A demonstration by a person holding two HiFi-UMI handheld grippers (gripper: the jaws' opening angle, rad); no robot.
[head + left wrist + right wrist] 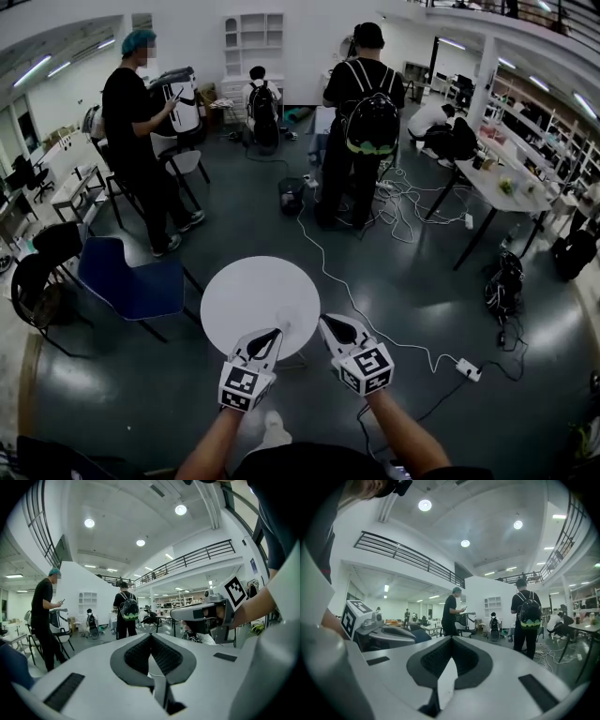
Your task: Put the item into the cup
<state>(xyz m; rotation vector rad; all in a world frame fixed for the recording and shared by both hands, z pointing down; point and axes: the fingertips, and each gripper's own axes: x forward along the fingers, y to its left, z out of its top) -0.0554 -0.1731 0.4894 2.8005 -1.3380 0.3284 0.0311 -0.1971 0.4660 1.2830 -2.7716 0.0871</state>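
Left gripper (151, 638) shut tight, ribbed black pads pressed tip to tip, nothing between. Right gripper (451, 640) likewise closed and empty. Both held low and side by side, tips at the near edge of a round white table (246, 286) on a dark grey floor (422, 272). Item and cup not to be made out in any view. Beyond the table: a blue chair (131, 281), a white cable (349, 298) trailing across the floor, and a standing person with a backpack (361, 112).
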